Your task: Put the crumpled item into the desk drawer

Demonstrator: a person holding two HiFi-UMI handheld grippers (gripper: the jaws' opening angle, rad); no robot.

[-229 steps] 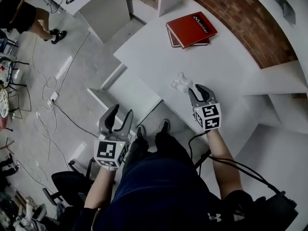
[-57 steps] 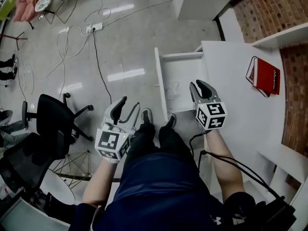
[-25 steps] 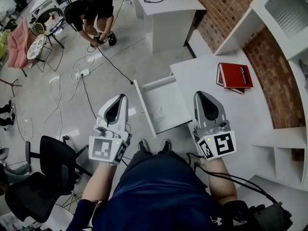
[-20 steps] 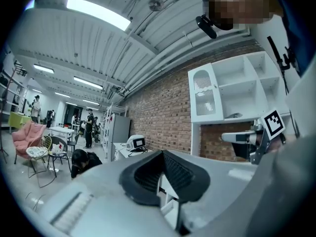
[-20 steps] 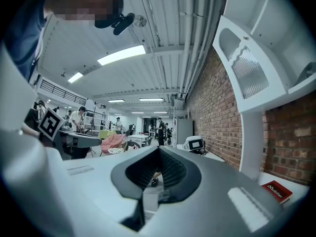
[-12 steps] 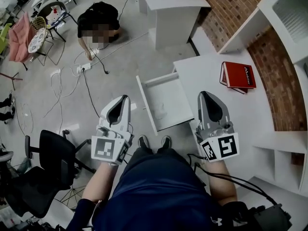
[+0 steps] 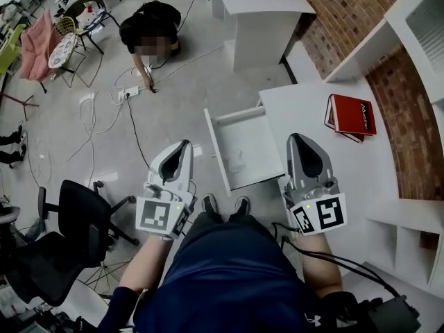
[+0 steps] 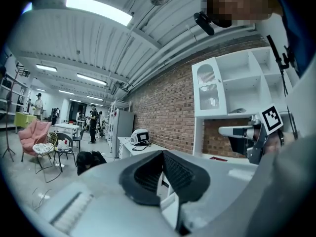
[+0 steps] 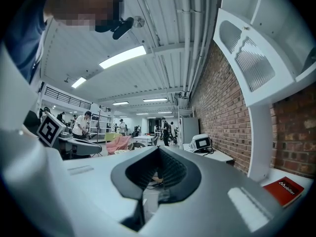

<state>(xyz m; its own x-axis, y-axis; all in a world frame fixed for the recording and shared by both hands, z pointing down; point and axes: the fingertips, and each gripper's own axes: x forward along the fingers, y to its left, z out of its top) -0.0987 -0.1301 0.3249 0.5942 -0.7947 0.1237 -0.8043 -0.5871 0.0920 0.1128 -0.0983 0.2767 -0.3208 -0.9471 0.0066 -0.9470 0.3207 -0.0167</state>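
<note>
Desk drawer (image 7: 253, 137), crumpled item (image 7: 238, 164) inside, head view only; left gripper (image 7: 184, 146), right gripper (image 7: 300, 139) clenched.

Left claw (image 7: 183, 146) and right claw (image 7: 300, 139): light grey moulded housings, black ribbed lining inside. Each rear end carries a white marker cube (image 7: 158, 217) printed with black squares. A black cable (image 7: 326, 254) leaves the right unit. Operator wears dark navy clothing (image 7: 229, 276) and dark shoes (image 7: 208, 203).

Red book (image 7: 352, 116), black chair (image 7: 82, 217), crouching person (image 7: 149, 28), floor cables (image 7: 133, 118)
</note>
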